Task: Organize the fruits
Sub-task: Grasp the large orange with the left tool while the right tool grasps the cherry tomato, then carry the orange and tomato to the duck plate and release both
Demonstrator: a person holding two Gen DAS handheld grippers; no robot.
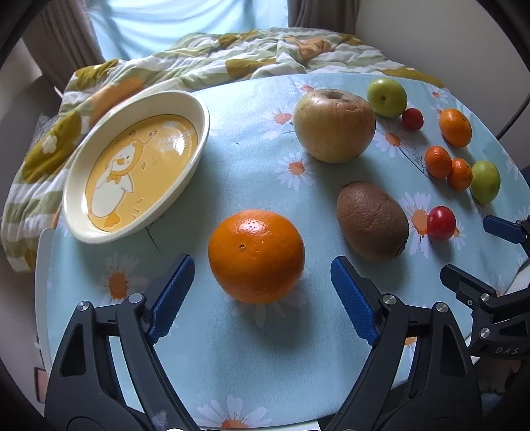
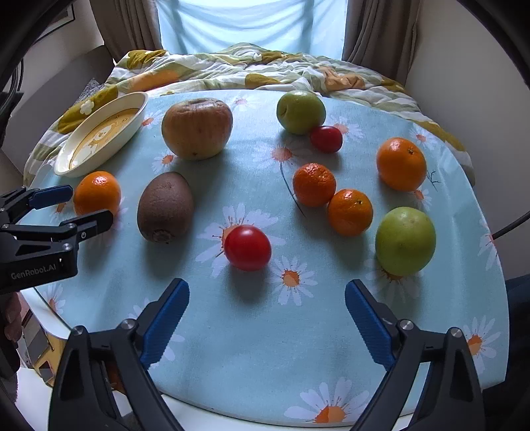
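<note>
Left gripper (image 1: 261, 291): tilted steeply down over the near edge of the surface (image 1: 232, 358), blue-padded fingers (image 1: 172, 298) spread wide, holding nothing. Large orange (image 1: 256, 255) sits just ahead between the tips, untouched.

Right gripper (image 2: 266, 318): same steep downward tilt, fingers (image 2: 165, 321) wide apart, empty. Nearest cherry tomato (image 2: 247, 247) lies just beyond the tips, clear of both.

Around the left gripper: kiwi (image 1: 371, 220) right of the orange, wrinkled apple (image 1: 334, 125) farther back, oval duck-print dish (image 1: 137, 160) empty at the far left edge.

Toward the right edge: two small mandarins (image 2: 314, 184) touching each other, a larger mandarin (image 2: 400, 164) beyond them, one green fruit (image 2: 405, 241) near the edge, another green fruit (image 2: 300, 112) at the far edge with a second cherry tomato (image 2: 326, 139) against it.

Daisy-print cloth covers the surface. Rumpled quilt (image 2: 232, 71) behind it, curtains (image 2: 374, 30) at the window.

Writing: "GenRobot.AI" on the left gripper's body, "DAS" on the right gripper's. Lettering in the dish illegible.
</note>
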